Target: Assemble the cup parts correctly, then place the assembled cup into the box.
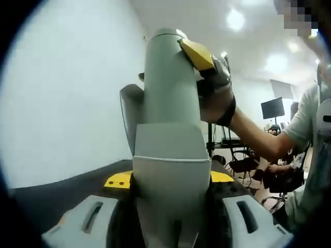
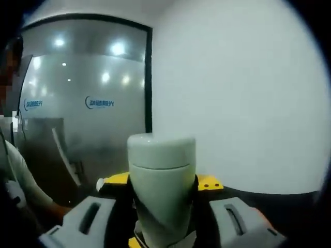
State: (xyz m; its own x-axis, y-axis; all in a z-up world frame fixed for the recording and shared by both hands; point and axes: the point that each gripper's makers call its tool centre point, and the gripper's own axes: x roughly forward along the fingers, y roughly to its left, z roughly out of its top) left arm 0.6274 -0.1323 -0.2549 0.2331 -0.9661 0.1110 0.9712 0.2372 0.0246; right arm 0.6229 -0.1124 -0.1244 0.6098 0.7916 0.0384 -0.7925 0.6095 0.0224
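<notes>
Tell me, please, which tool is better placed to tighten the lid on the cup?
Probably the right. The right tool grips the cup at its lid end, while the left tool clamps the cup lower down and can steady it.

An office or lab-like workroom: plain white walls (image 1: 67, 93), a ceiling with round recessed lights (image 1: 235, 19), and a frosted glass partition (image 2: 83, 103) in a black frame bearing a blue printed logo (image 2: 100, 102). In the left gripper view, a dark monitor (image 1: 272, 108) stands at the back, with black chairs (image 1: 243, 164) and equipment stands nearby.
</notes>
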